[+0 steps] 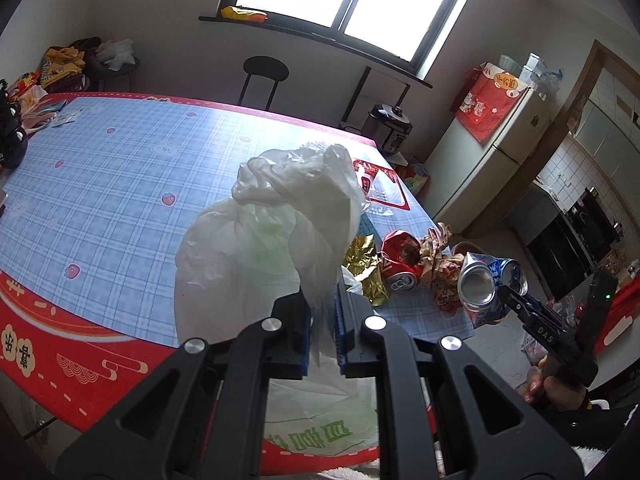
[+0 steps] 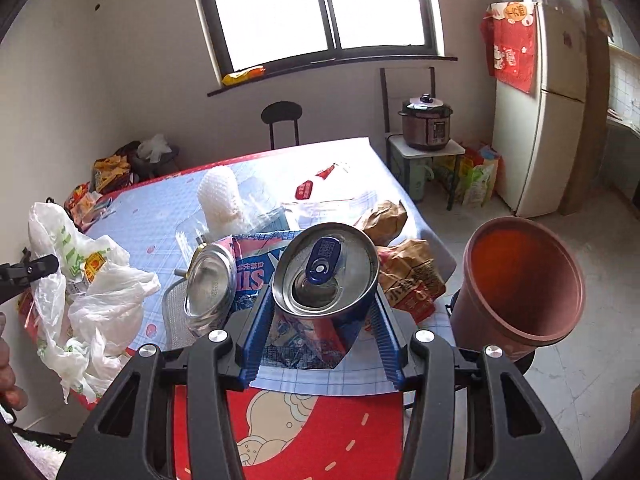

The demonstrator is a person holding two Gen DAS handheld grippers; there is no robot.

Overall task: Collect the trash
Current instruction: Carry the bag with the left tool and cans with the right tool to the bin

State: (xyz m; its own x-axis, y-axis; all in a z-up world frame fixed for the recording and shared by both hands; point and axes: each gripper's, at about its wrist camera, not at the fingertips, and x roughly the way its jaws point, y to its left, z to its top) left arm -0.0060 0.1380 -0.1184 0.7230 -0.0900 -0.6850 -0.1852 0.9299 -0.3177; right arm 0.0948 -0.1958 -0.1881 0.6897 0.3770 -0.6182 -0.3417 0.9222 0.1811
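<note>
Left tongs [image 1: 322, 322] pinch a fold of the white plastic bag [image 1: 256, 256], holding it over the worktop [image 1: 120, 168] edge; right tongs [image 2: 316, 312] clamp the crushed blue can [image 2: 324, 268], bent double with both ends facing back; the bag lies to the can's left [image 2: 84, 280], so the right hand should carry the can leftward.

Plastic bag [image 1: 256, 264] hides table [image 1: 100, 200] behind it; bag's contents unreadable; its lower part cut off at 6 o'clock.
</note>
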